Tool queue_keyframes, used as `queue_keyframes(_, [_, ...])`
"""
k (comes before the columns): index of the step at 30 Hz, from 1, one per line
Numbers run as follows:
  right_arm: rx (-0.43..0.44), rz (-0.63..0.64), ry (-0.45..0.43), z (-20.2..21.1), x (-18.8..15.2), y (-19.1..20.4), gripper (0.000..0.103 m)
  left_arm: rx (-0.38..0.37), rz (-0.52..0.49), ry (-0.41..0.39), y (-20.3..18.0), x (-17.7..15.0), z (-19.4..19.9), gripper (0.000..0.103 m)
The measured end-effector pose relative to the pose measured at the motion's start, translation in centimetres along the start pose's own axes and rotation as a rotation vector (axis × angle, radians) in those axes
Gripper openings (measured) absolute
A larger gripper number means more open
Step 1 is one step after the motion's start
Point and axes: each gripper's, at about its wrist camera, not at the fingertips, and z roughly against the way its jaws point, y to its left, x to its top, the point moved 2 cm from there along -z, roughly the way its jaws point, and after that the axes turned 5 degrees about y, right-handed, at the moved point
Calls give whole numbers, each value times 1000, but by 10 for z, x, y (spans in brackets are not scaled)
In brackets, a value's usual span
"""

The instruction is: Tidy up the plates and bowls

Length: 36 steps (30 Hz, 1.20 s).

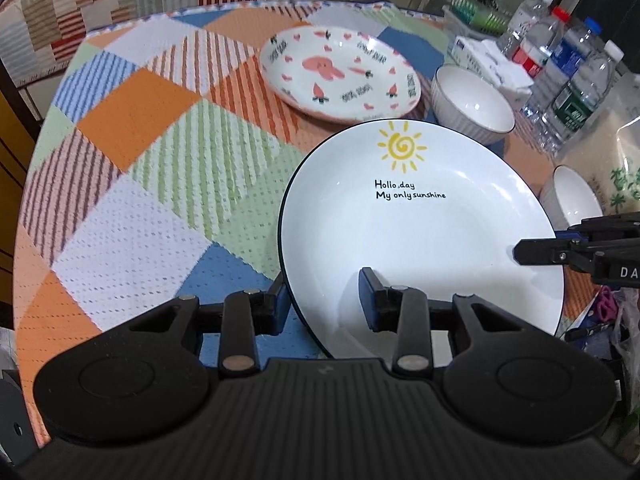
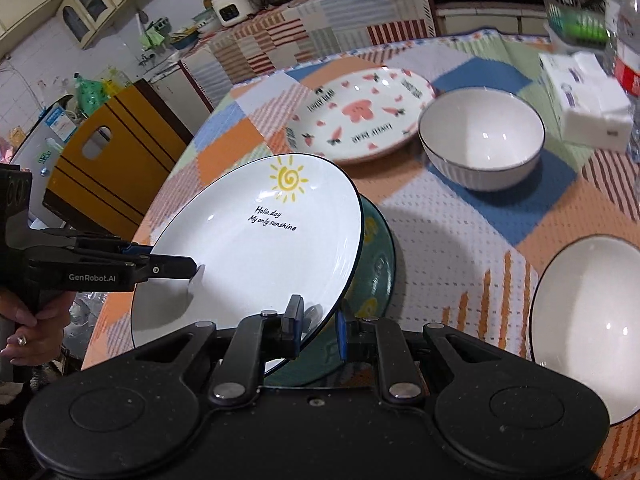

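Observation:
A white sun plate (image 1: 420, 236) (image 2: 248, 252) reading "Hello day, My only sunshine" is held tilted above the table. My left gripper (image 1: 324, 304) straddles its near rim, jaws wide, one finger on each side. It also shows in the right wrist view (image 2: 176, 268) at the plate's left rim. My right gripper (image 2: 318, 328) straddles the plate's other rim with a gap; it shows in the left wrist view (image 1: 532, 250). A dark green plate (image 2: 376, 276) lies under the sun plate. A pink-patterned plate (image 1: 340, 72) (image 2: 360, 116) lies beyond. One white bowl (image 1: 472, 104) (image 2: 480, 144) stands beside it, another (image 1: 576, 196) (image 2: 588, 320) at the right.
The round table carries a patchwork cloth (image 1: 140, 168) (image 2: 460, 232). Water bottles (image 1: 568, 76) and a tissue pack (image 1: 492, 60) (image 2: 584, 100) stand at the far right edge. A wooden chair (image 2: 108, 160) stands left of the table. Kitchen counters lie behind.

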Motion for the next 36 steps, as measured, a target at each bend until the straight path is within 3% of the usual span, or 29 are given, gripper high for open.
queue_keyframes(16, [-31, -60, 54, -20, -5, -7, 21, 22, -12, 62, 3, 1, -24, 34])
queue_keyframes(26, [-107, -98, 112, -24, -1, 1, 22, 10, -18, 88, 5, 0, -34, 34])
queue_keyframes(33, [-309, -10, 175, -35, 6, 28, 32, 22, -52, 100, 1, -1, -34, 34])
queue_keyframes(36, [-358, 14, 171, -40, 8, 30, 34, 19, -45, 105, 3, 0, -33, 34])
